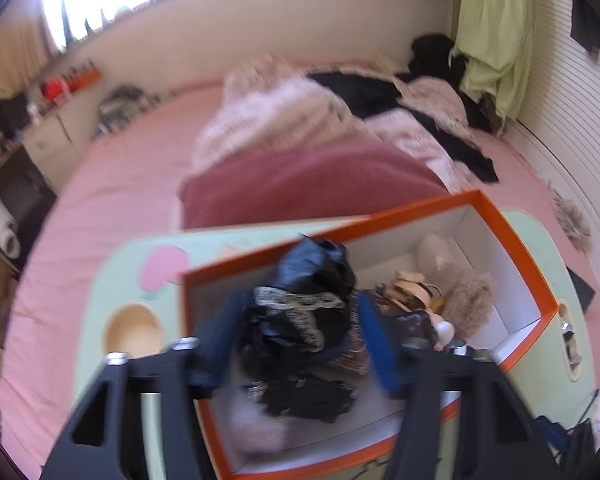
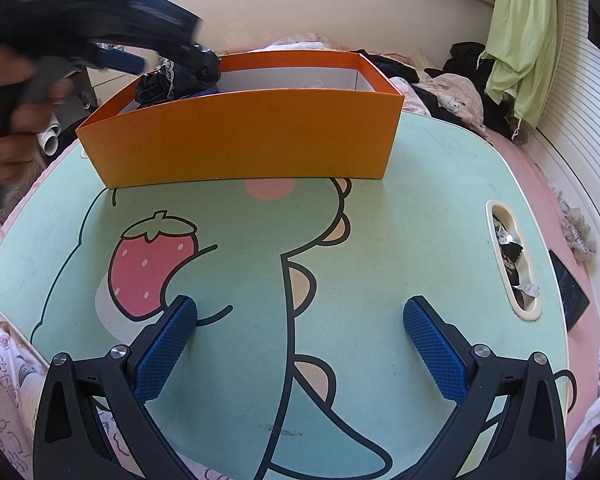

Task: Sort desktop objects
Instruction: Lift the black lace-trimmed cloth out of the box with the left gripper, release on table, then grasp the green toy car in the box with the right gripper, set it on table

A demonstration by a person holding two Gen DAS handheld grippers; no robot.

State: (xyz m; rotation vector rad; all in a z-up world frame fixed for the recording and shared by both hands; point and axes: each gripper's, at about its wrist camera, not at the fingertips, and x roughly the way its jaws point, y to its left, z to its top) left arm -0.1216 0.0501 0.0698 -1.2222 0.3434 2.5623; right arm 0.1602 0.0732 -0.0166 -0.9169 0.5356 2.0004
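Place: home bedroom
Evidence: bed with pink sheet (image 1: pixel 112 184); rumpled quilt (image 1: pixel 284 116); curtains (image 2: pixel 520 32); cartoon lap counter (image 2: pixel 420 208) on bed

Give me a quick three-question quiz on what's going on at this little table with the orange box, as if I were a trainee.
1. True or false: the right gripper is holding something.
2. What is the left gripper clamped on? A) a black bundle with lace trim B) a wooden bowl C) a phone
3. Fill in: the bundle hangs over the open ____ box.

Key
1. False. Its jaws stand wide open over the green cartoon table, nothing between them.
2. A. The black lace-trimmed bundle sits between its blue pads.
3. Orange. The orange box stands at the table's far edge and already holds other small things.
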